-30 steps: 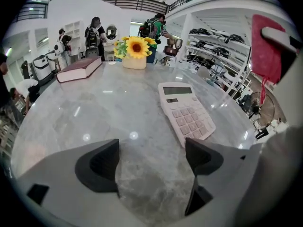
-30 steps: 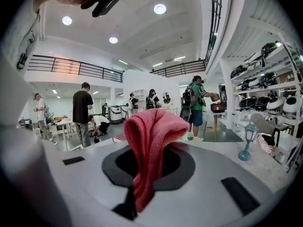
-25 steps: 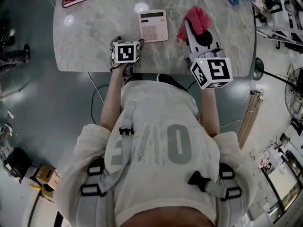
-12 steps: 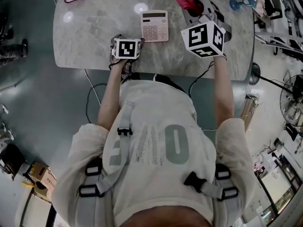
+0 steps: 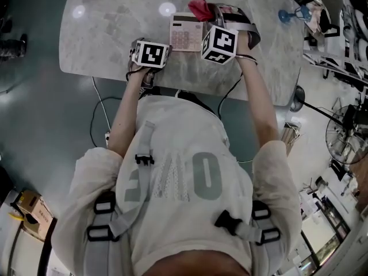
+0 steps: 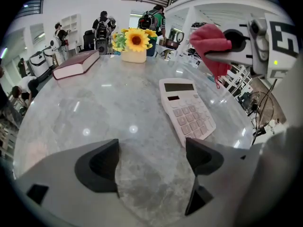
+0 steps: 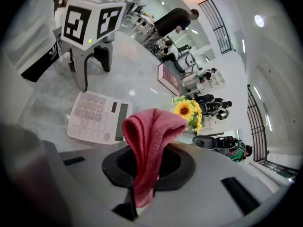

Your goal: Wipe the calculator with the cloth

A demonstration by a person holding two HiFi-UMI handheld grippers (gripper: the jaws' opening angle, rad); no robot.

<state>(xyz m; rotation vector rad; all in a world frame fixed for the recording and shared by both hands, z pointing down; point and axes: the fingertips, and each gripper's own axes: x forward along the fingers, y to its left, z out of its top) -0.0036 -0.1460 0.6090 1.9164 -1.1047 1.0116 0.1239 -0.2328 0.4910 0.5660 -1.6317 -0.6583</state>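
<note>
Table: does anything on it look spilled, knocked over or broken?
Nothing stands out. The calculator lies flat and face up, the book lies closed, and the sunflowers stand upright. The cloth is clamped, folded, in the right hand-held gripper.

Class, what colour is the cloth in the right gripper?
Pinkish red. The cloth shows best in the right gripper view.

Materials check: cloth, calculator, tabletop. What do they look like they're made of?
Cloth: soft woven or microfibre fabric, matte pink-red; it folds and droops limply.
Calculator: probably moulded plastic, pale pinkish white, low sheen, raised keys.
Tabletop: marble or marble-look stone, polished; grey veining and crisp reflections of ceiling lights.
</note>
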